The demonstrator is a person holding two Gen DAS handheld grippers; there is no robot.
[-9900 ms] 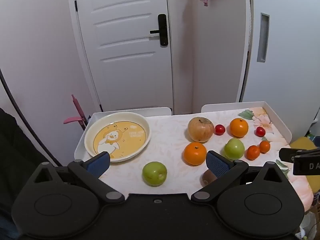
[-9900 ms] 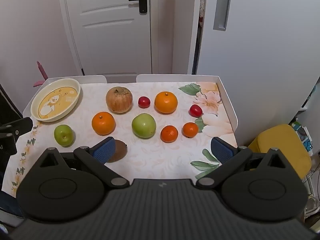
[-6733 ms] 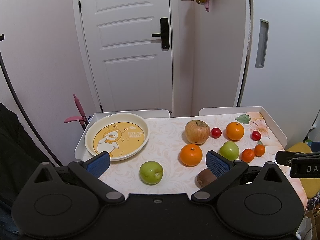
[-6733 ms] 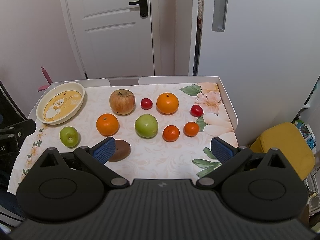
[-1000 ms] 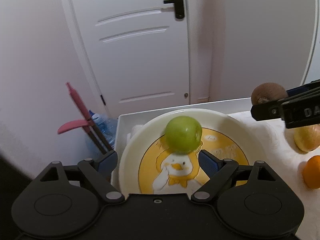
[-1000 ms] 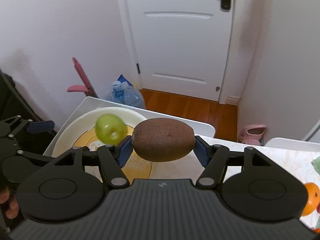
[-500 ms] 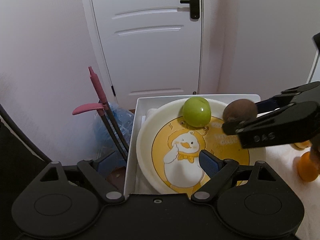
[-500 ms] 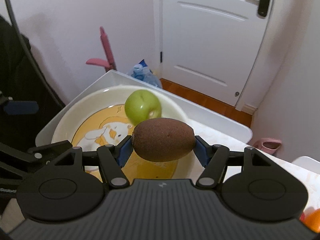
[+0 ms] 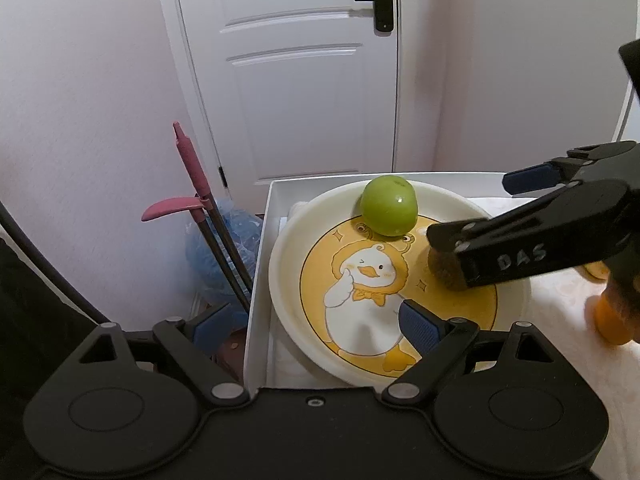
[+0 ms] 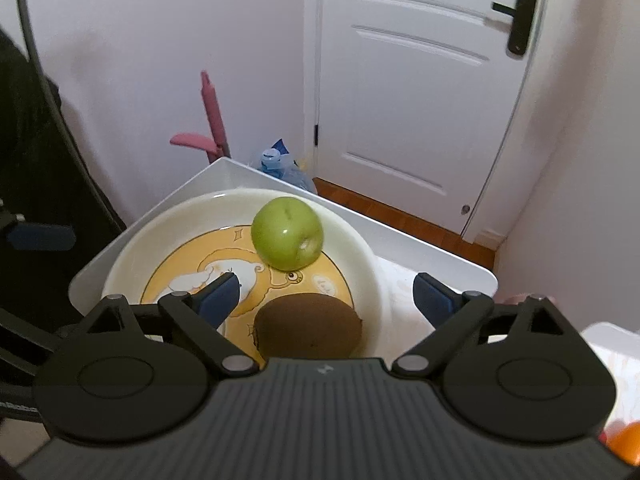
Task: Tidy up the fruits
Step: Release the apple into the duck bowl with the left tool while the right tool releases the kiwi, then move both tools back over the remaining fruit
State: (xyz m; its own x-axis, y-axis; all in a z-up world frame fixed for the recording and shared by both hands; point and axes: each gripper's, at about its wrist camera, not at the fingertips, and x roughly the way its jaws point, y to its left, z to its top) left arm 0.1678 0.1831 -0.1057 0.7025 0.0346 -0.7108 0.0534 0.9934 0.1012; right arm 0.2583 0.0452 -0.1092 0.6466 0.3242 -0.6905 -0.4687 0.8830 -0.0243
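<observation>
A cream plate with a yellow duck picture [image 9: 280, 256] [image 10: 132, 252] sits at the table's left end. A green apple [image 9: 389, 205] [image 10: 287, 238] rests at its far side. A brown kiwi [image 10: 308, 327] lies on the plate below my right gripper [image 10: 326, 294], which is open and no longer touches it. In the left wrist view the kiwi [image 9: 442, 268] is mostly hidden behind the right gripper [image 9: 476, 212]. My left gripper [image 9: 314, 322] is open and empty, low at the plate's near left rim.
A white tray wall [image 9: 260, 272] edges the table beside the plate. A pink-handled broom and dustpan [image 9: 192, 200] and a blue bag [image 9: 218, 252] stand on the floor to the left. An orange [image 9: 612, 320] lies to the right. A white door [image 9: 304, 72] is behind.
My right gripper has opened and the kiwi now lies on the plate. My left gripper has drawn back slightly to the left. The apple stays on the plate.
</observation>
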